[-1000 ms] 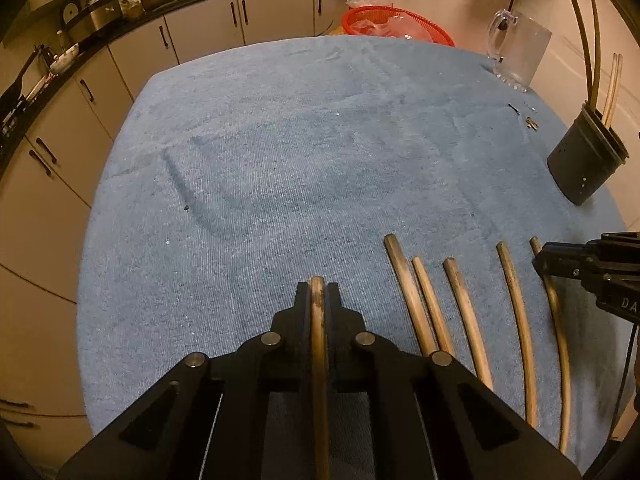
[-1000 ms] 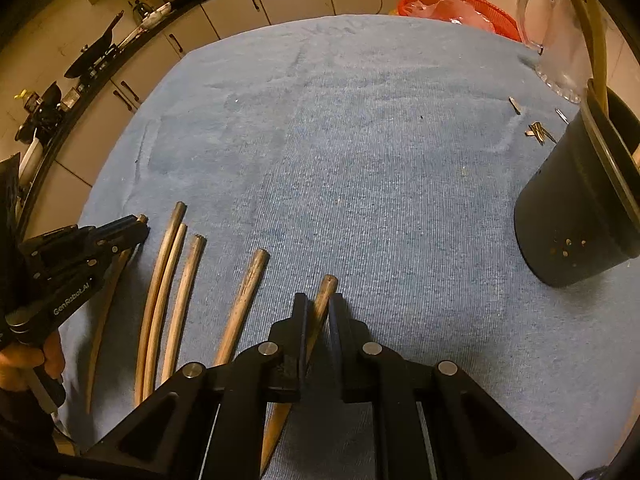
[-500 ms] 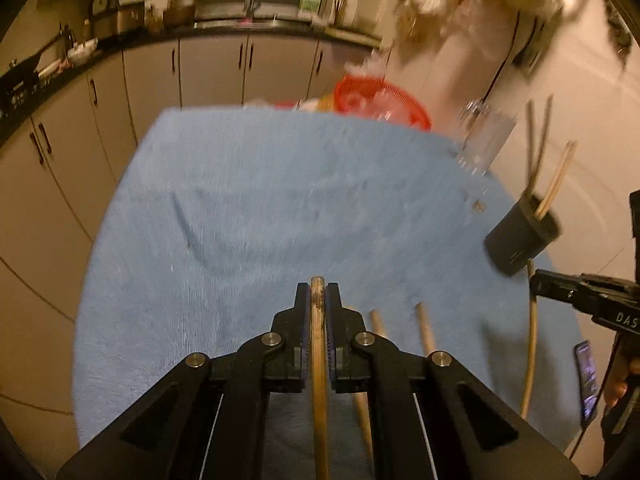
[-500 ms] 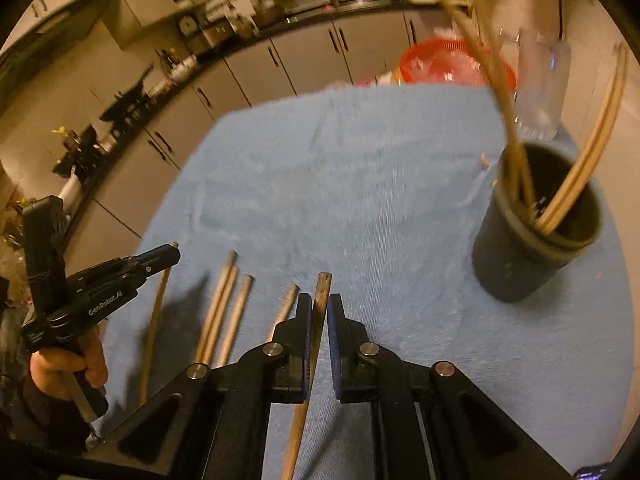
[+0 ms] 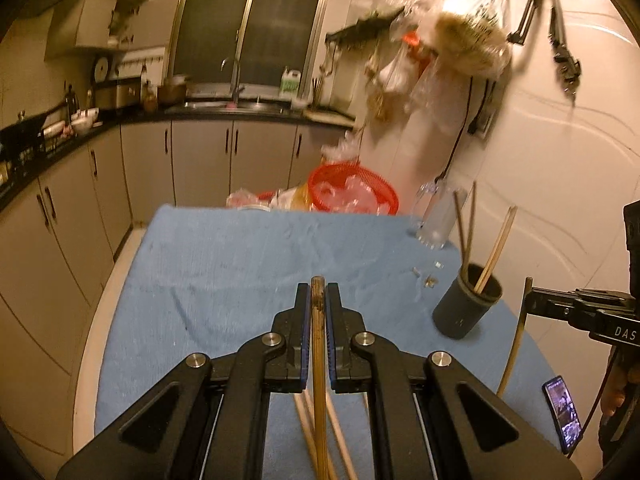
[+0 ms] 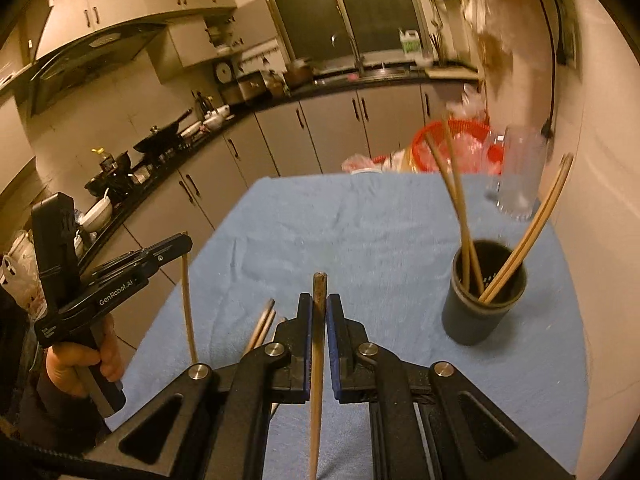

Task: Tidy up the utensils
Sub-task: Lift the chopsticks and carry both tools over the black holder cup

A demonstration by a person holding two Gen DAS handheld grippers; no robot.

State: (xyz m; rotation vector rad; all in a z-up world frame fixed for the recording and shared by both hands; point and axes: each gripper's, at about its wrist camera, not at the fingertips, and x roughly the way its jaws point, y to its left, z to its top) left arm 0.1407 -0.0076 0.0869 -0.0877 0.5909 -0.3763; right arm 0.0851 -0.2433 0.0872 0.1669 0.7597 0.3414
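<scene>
My left gripper [image 5: 318, 294] is shut on a brown chopstick [image 5: 319, 360], held upright above the blue towel [image 5: 224, 264]. My right gripper [image 6: 319, 304] is shut on another chopstick [image 6: 317, 392], also off the table. In the right wrist view the left gripper [image 6: 185, 245] shows at the left, its chopstick [image 6: 188, 304] hanging down. The left wrist view shows the right gripper [image 5: 530, 304] at the right edge with its stick [image 5: 514, 348] dangling. A black holder cup [image 6: 482, 308] with several chopsticks stands to the right. Loose chopsticks [image 6: 262, 326] lie on the towel below.
A glass mug [image 5: 438, 216] and a red basket [image 5: 352, 192] stand at the table's far edge. Small bits [image 5: 428, 278] lie near the cup [image 5: 464, 304]. A phone [image 5: 562, 412] sits at the near right corner. Cabinets run along the left; a wall is close on the right.
Both grippers have risen from the towel, each lifting its chopstick clear of the row. Both views have tilted up, bringing the kitchen wall and window into sight.
</scene>
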